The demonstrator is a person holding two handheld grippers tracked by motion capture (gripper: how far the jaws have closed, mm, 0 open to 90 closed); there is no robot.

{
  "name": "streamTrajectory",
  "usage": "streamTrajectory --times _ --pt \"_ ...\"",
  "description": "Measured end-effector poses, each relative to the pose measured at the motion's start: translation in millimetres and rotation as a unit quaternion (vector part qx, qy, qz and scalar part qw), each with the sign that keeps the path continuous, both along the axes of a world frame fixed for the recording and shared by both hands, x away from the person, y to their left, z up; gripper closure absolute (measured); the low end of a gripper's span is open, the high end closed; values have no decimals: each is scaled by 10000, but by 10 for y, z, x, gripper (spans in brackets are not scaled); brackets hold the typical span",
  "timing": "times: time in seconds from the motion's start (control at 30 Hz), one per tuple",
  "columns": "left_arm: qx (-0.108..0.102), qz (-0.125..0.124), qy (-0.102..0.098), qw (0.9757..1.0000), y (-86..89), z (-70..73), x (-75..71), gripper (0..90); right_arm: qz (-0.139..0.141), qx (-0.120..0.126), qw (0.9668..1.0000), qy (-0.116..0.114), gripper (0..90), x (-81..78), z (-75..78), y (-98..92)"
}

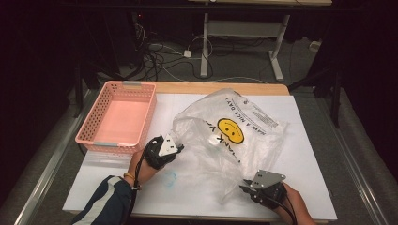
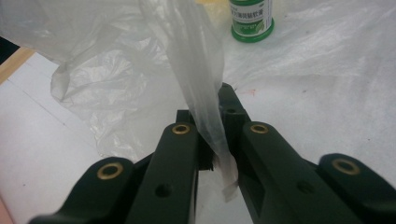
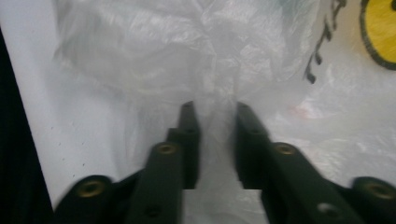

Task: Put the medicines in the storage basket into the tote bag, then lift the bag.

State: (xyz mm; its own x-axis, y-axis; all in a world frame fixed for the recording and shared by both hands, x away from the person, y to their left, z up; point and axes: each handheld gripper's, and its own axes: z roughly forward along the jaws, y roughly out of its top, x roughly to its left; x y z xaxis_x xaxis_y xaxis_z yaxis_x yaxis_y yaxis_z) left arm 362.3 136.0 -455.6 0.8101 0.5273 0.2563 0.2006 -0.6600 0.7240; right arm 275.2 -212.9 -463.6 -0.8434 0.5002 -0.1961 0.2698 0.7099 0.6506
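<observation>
Pinching a strip of the clear plastic bag (image 2: pixel 196 88) between clenched jaws, my left gripper (image 2: pixel 219 140) holds the film up off the white table cover (image 1: pixel 300 154). My right gripper (image 3: pixel 212 140) sits low at the bag's near corner, jaws a little apart with film between them; I cannot tell if they grip. The smiley-printed bag lies mid-table beside a pink basket (image 1: pixel 101 115), a green-labelled bottle (image 2: pixel 251 21) inside it.

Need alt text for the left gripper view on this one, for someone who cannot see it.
The left tool is shut on a strip of the clear plastic bag, which rises taut from between its black jaws. The rest of the bag lies crumpled on the white table, with a small green-and-white bottle standing beyond it.
</observation>
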Motion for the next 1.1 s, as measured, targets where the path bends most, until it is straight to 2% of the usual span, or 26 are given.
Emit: streamTrajectory --times 0.07,0.27,0.47,0.6,0.87,1.1 --pt "-35 17 -33 10000 8 12 -10 861 -31 98 9998 -176 874 2 53 -5" --pt "-212 40 -98 9997 36 46 -35 861 -259 404 9982 -368 891 43 158 -55" --pt "-204 -39 -153 9997 30 44 -38 861 -303 442 9973 -496 898 52 176 -82" --pt "-243 -80 -159 9995 23 39 -63 861 -344 522 9967 -517 898 53 188 -99" --pt "-160 -173 -171 9996 -10 25 -93 861 -402 600 9959 -547 899 62 193 -108" --pt "-155 -270 -106 9995 -58 -2 -76 862 -467 697 9946 -612 899 75 208 -122"
